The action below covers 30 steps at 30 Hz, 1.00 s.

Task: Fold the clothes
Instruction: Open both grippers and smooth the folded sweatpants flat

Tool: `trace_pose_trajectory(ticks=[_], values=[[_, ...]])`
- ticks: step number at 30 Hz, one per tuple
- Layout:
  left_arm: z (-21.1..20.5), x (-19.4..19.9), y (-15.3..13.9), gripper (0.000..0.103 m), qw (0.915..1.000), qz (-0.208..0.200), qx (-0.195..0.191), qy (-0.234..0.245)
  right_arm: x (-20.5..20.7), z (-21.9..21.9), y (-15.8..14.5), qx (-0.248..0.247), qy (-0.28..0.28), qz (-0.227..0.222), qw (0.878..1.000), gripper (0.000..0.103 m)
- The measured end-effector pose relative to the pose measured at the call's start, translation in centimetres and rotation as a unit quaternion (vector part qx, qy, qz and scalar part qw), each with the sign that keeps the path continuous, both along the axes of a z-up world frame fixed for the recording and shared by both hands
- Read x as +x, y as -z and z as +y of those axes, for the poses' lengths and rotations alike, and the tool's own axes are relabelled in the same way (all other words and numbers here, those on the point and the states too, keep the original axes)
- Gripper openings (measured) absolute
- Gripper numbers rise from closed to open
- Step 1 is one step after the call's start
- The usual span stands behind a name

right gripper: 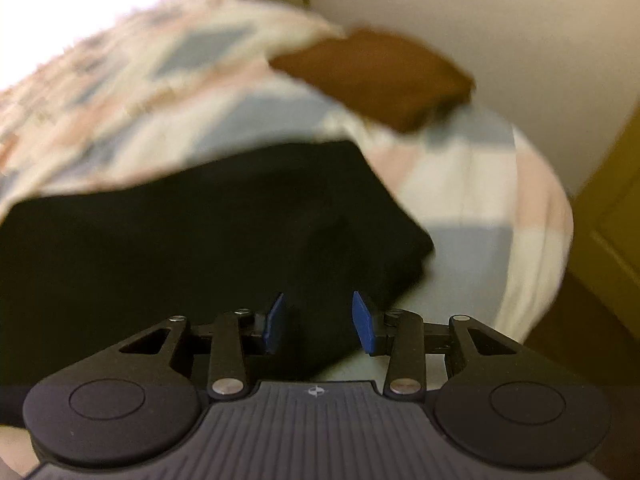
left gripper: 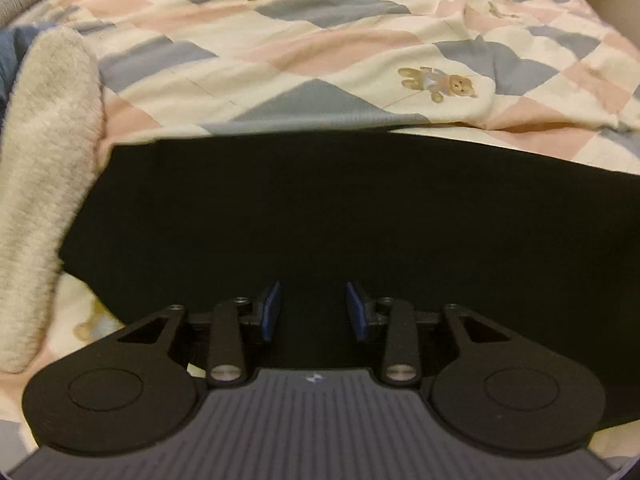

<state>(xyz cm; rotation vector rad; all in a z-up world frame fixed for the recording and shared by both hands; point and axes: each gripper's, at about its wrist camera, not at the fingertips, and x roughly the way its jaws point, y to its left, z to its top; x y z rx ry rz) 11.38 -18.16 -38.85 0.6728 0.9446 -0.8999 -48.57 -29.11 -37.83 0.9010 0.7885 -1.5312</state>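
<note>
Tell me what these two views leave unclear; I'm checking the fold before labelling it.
- Black garment: its near edge is hidden by the left tongs in the left wrist view; no folds show in the dark cloth.
- Brown item: too blurred in the right wrist view to identify.
- Fluffy cream cloth: cut off by the left edge.
- Right tongs: contact with the cloth is unclear.

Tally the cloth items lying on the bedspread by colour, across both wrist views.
Black: 1, the black garment under both grippers
Cream: 1, the fleecy cream piece at the left edge
Brown: 1, the folded brown item near the far corner
Total: 3
</note>
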Motion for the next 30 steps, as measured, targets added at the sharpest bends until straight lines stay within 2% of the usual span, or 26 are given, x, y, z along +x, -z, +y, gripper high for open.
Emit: trace_pose_trajectory(ticks=[1, 2, 4, 6, 7, 14, 16, 19, 22, 30], values=[[-0.1, -0.6, -0.7, 0.033, 0.9999, -0.01, 0.008, 0.002, -0.3, 0.2, -0.3, 0.0, 0.009, -0.008, 1.0, 0.034], [-0.1, -1.3, -1.5, 0.035, 0.9996, -0.02, 0.016, 0.007, -0.4, 0.4, -1.2, -0.006, 0.012, -0.019, 1.0, 0.04], [-0.1, -3.3, -3.8, 0.046, 0.998, -0.045, 0.031, 0.032, 0.2, 0.7, -3.1, -0.017, 0.005, -0.03, 0.999, 0.05], [0.3, -5.8, -6.0, 0.064, 0.9962, -0.053, 0.043, 0.054, 1.4, 0.9, -4.6, -0.017, -0.01, -0.042, 0.999, 0.06], [0.7, -7.0, -6.9, 0.065, 0.9961, -0.047, 0.047, 0.058, 2.0, 0.8, -5.1, -0.011, -0.02, -0.052, 0.998, 0.067], [2.0, -13.9, -12.3, 0.066, 0.9958, -0.003, 0.049, 0.077, 7.0, 1.7, -7.2, 0.039, -0.056, -0.101, 0.993, 0.069], [2.2, -15.0, -14.1, 0.069, 0.9956, -0.002, 0.041, 0.084, 8.2, 2.2, -8.7, 0.04, -0.074, -0.102, 0.991, 0.071], [2.9, -16.5, -17.0, 0.082, 0.994, -0.018, 0.017, 0.107, 9.7, 3.3, -11.2, 0.034, -0.097, -0.093, 0.99, 0.075], [3.4, -17.0, -18.7, 0.084, 0.9913, -0.027, 0.006, 0.128, 10.6, 4.6, -13.2, 0.019, -0.092, -0.082, 0.992, 0.078], [7.6, -14.6, -20.9, 0.085, 0.9851, -0.005, -0.005, 0.172, 12.8, 10.6, -16.4, -0.004, -0.043, -0.074, 0.996, 0.08]])
